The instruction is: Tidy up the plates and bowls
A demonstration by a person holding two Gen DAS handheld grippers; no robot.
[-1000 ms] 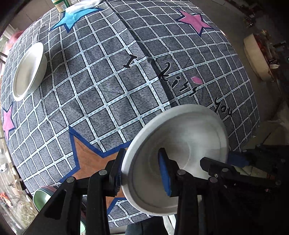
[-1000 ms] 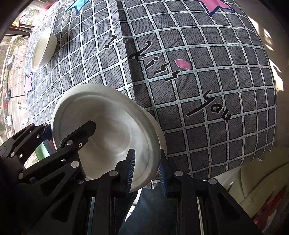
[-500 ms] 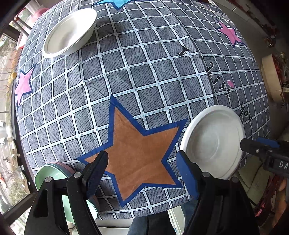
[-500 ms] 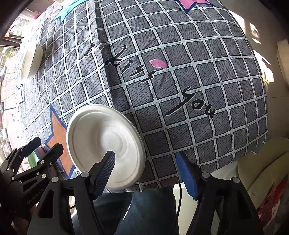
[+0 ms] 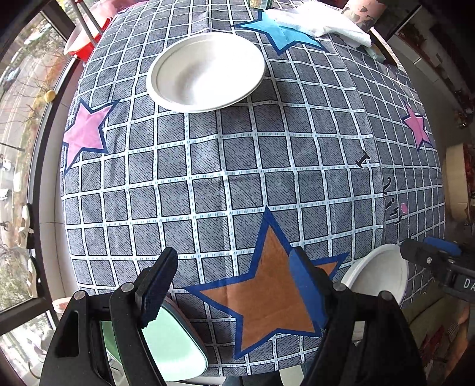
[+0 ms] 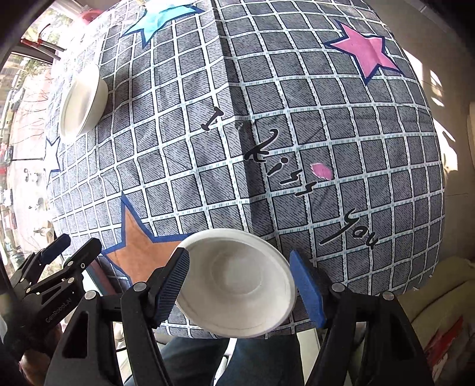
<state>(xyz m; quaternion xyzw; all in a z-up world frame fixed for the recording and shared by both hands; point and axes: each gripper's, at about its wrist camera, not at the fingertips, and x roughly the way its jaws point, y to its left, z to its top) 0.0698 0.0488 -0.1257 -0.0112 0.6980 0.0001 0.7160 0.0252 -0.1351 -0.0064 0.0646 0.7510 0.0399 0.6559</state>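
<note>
The left gripper (image 5: 234,279) points down at the table, and its jaws stand wide apart with nothing between them. Below the gap lies only the tablecloth (image 5: 237,178), with the orange star (image 5: 273,285) partly between the two blue pads. Far ahead of these jaws, on the other side of the cloth, a white bowl (image 5: 204,71) sits upright on the grey squares. Beside the left jaw, at the near edge of the table, I see a pale green plate (image 5: 175,344); whether it rests on the table or below its edge I cannot tell. A white folded towel (image 5: 320,23) lies at the far edge, beyond the bowl and to the right of it.

The right gripper (image 6: 240,282) also has its jaws spread. A second white bowl (image 6: 237,282) sits on the cloth between them, at the near edge of the table. The left pad is just at its rim, but I cannot tell if it touches; the right pad stands a little apart from the rim, so the bowl is not gripped. In the left wrist view this same bowl appears to the right of the left gripper's right jaw, partly hidden behind the right gripper. A person's leg (image 6: 193,362) in dark blue trousers shows under the table edge.
</note>
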